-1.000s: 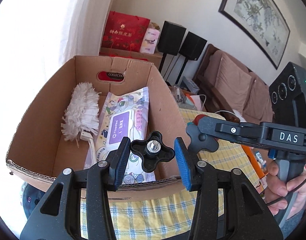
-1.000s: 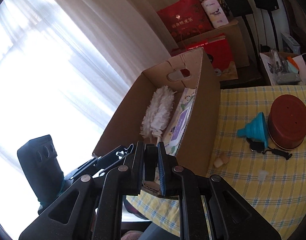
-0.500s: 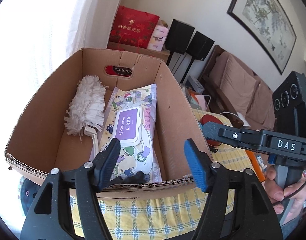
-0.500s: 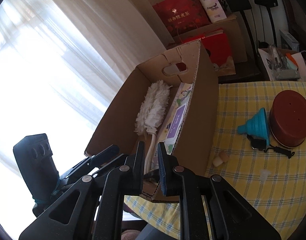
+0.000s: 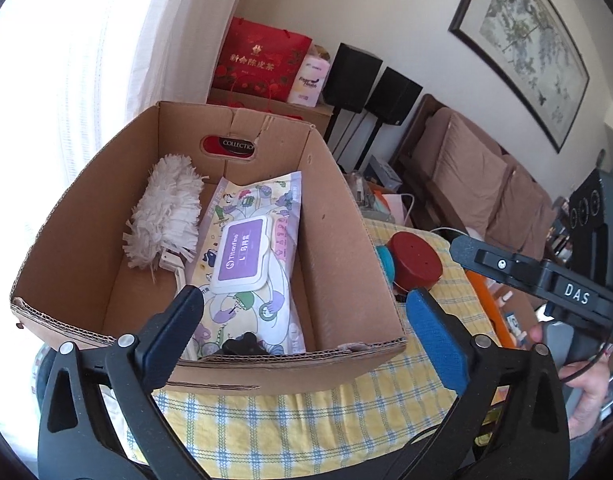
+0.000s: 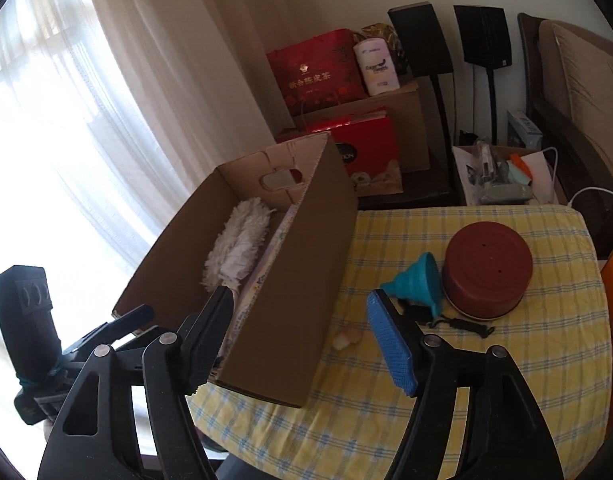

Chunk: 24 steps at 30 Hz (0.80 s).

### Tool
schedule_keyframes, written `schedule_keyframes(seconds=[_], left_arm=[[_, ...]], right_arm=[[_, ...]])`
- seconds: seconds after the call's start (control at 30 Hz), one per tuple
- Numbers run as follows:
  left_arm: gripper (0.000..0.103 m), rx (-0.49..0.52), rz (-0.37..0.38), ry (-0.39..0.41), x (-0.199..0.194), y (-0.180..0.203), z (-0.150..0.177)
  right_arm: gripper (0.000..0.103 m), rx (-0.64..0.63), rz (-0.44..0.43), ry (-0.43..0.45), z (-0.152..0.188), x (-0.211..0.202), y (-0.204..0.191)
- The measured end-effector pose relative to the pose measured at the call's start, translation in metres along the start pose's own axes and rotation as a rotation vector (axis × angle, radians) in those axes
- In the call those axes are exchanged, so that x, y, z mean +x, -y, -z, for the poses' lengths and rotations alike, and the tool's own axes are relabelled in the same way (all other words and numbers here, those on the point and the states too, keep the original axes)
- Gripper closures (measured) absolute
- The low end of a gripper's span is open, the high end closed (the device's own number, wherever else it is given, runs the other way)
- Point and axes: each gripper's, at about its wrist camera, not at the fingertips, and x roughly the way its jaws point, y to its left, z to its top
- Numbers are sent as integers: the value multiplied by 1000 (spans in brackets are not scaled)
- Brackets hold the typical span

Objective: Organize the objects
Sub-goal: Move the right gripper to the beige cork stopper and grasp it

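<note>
Released since a second ago, the black knob [image 5: 244, 347] now lies in the cardboard box [image 5: 338, 248], on the near end of the wipes pack [image 5: 250, 256], just ahead of the left gripper [image 5: 302, 332], whose jaws stand wide apart and empty; the right gripper [image 6: 302, 332] has also spread open, holding nothing; beyond its blue pad sit a teal funnel [image 6: 418, 284] and a brown pot [image 6: 486, 276] on the checked cloth [image 6: 386, 420]; a white duster [image 5: 166, 216] lies beside the wipes.
</note>
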Motion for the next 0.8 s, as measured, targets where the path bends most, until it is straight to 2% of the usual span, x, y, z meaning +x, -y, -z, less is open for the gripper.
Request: schedule_keyframes(seconds=[0.2, 0.53, 0.73, 0.8], left_arm=[[0, 25, 19, -1, -1, 14, 2], [0, 24, 78, 30, -15, 32, 8], [0, 48, 90, 36, -23, 39, 18], [0, 45, 86, 31, -24, 38, 19]], right_arm=[[22, 11, 47, 11, 6, -12, 20], [21, 14, 44, -16, 16, -15, 37], [25, -2, 32, -50, 20, -4, 39], [34, -2, 16, -71, 21, 5, 41]])
